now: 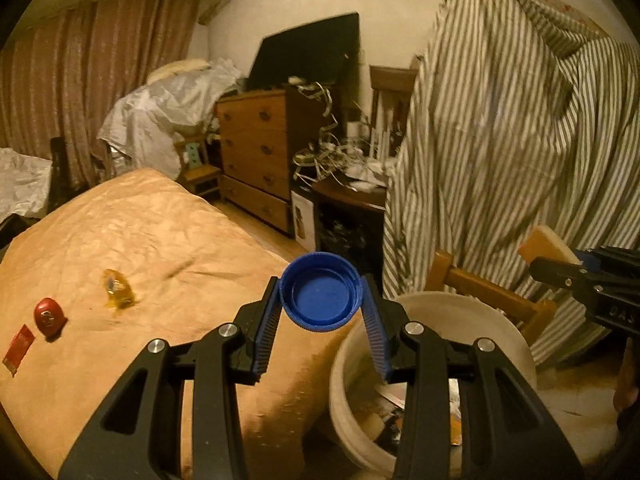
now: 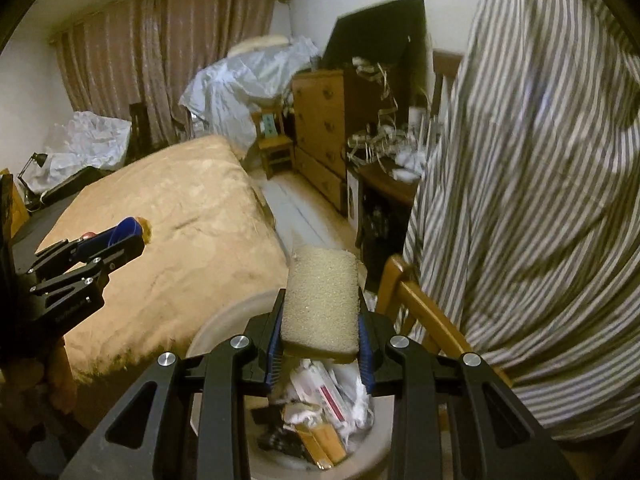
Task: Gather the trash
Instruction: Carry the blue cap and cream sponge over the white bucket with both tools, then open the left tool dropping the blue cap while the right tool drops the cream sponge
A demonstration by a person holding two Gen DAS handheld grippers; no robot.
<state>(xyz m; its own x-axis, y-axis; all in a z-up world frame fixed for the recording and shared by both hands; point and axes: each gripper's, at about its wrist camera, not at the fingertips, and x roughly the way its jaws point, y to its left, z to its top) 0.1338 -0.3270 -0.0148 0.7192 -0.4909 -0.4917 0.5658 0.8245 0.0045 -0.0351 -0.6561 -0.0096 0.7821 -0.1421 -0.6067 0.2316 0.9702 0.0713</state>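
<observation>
Left hand-held gripper (image 1: 322, 294): clenched on a blue bottle cap (image 1: 320, 292), hollow side facing the camera, pinched at its rim between the two blue ribbed pads; it hangs over the bed's near corner, just beside the bin.
Right hand-held gripper (image 2: 320, 320): clenched on a beige sponge (image 2: 320, 300), standing on end between the pads, above the open bin.
Bin (image 2: 216, 328): pale round pail on the floor against the bed's near corner, holding crumpled white paper, wrappers and cardboard scraps (image 2: 324, 408).
Bed (image 1: 160, 232): covered by a tan blanket.
Trash on the bed: a crumpled yellow wrapper (image 1: 116, 286) towards the left side, a round red piece (image 1: 49, 316) left of it near the left edge, and a flat red packet (image 1: 18, 346) at that edge.
Chair (image 2: 420, 304): wooden, just right of the bin, draped in striped cloth (image 1: 512, 128).
Dresser (image 1: 256, 152): wooden, against the far wall beyond the bed.
</observation>
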